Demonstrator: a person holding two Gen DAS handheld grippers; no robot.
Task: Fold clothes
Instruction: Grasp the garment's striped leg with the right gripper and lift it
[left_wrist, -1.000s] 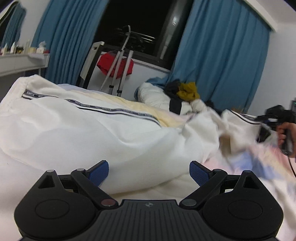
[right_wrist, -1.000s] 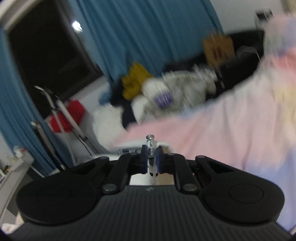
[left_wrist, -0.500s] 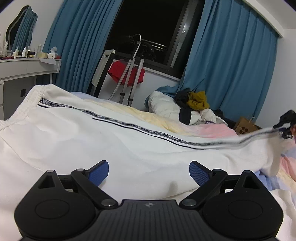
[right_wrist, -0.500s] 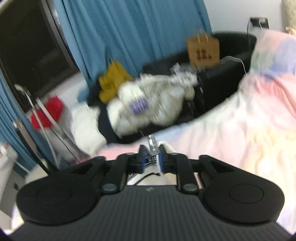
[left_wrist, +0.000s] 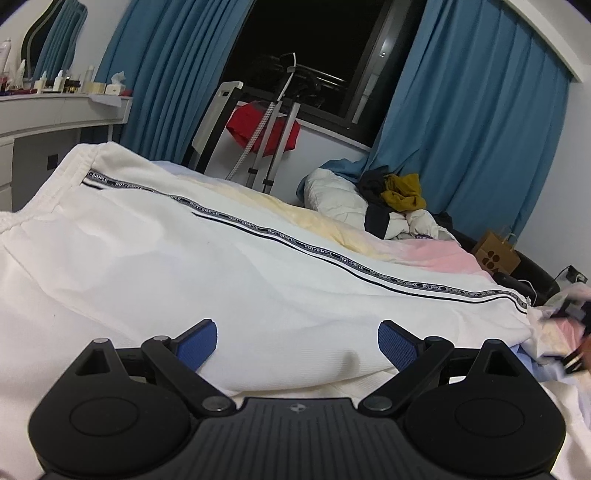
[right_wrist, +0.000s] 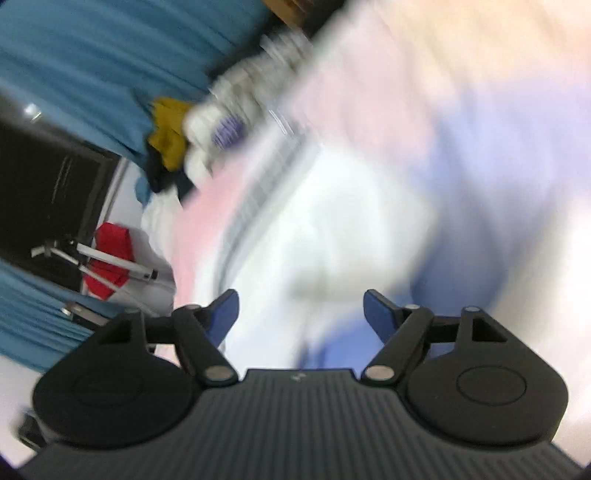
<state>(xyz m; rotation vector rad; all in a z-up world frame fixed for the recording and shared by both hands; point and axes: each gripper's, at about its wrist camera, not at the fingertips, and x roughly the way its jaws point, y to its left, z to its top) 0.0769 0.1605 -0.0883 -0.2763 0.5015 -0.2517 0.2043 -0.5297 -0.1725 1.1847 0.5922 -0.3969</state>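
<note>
Trousers (left_wrist: 236, 273), white with a black lettered side stripe (left_wrist: 332, 256), lie stretched lengthwise across the bed (left_wrist: 436, 254), waistband at far left, cuff end at far right. Fabric mostly flat, a few soft creases near the middle.

Left tongs (left_wrist: 297, 341): released, blue pads (left_wrist: 195, 341) spread wide, nothing between them. They hover low just above the near edge of the trousers; contact with the cloth can't be told.

Right tongs (right_wrist: 299, 315): also released, blue pads (right_wrist: 378, 314) wide apart, nothing gripped. Right wrist view is tilted and heavily motion-blurred. White cloth (right_wrist: 325, 236) sits directly ahead of the pads, with the striped band running along its left edge, on the pink and lavender bedsheet (right_wrist: 498, 147). Blur makes it unclear whether the pads touch the fabric.

In the left wrist view the right tool shows only as a dark blurred shape (left_wrist: 570, 314) at the far right edge, next to the cuff end.

Background: blue curtains (left_wrist: 461, 129) either side of a dark window (left_wrist: 306, 44), red item (left_wrist: 262, 127) on a rack below the sill, pile of clothes (left_wrist: 388, 203) with a mustard piece at the far end of the bed, white counter (left_wrist: 55, 110) with bottles at left, brown paper bag (left_wrist: 496, 254) at right.
</note>
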